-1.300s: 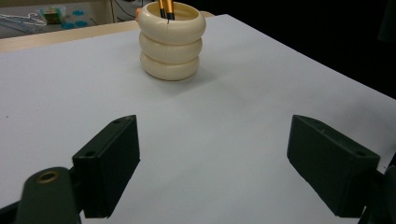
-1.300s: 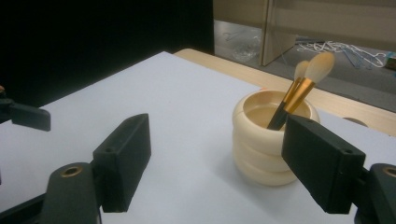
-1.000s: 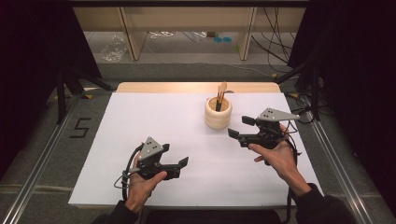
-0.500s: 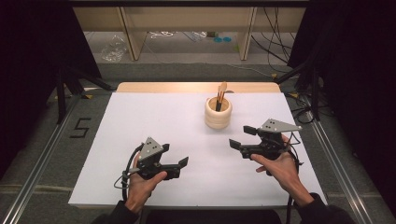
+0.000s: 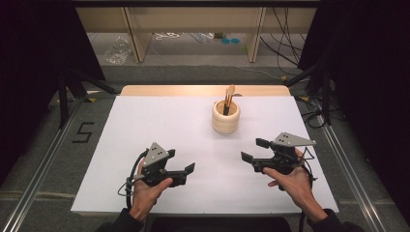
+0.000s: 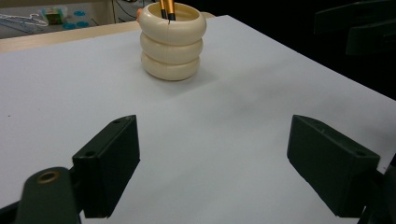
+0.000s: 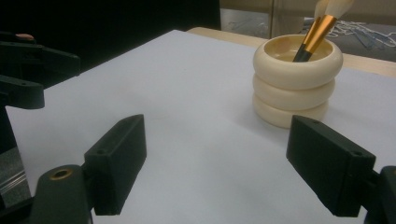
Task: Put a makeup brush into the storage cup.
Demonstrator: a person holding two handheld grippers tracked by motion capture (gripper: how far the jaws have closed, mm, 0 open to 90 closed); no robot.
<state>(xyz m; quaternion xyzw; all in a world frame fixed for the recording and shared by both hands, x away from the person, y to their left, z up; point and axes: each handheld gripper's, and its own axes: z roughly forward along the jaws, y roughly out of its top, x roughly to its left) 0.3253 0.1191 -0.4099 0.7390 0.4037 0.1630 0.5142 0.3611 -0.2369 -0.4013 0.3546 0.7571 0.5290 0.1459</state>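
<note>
A cream ribbed holder [image 5: 226, 116] stands on the white table sheet [image 5: 159, 125], right of centre toward the back, with brushes [image 5: 227, 98] upright in it. The holder [image 6: 172, 41] lies ahead of my left gripper's jaws, and the holder [image 7: 295, 79] with a gold-handled brush [image 7: 315, 29] lies ahead and right of my right gripper's jaws. My left gripper [image 5: 190, 169] is held low at the front left, open, nothing between its jaws. At the front right, my right gripper [image 5: 254, 150] is open too and holds nothing.
A wooden strip [image 5: 203, 90] borders the sheet at the back. Metal rails [image 5: 350, 164] run along both sides of the table. Shelf legs [image 5: 254, 36] and cables [image 5: 283, 34] lie beyond on the floor. A mark "5" [image 5: 82, 132] sits on the left.
My right gripper has drawn back toward the front edge and slightly right, away from the holder. My left gripper has stayed put.
</note>
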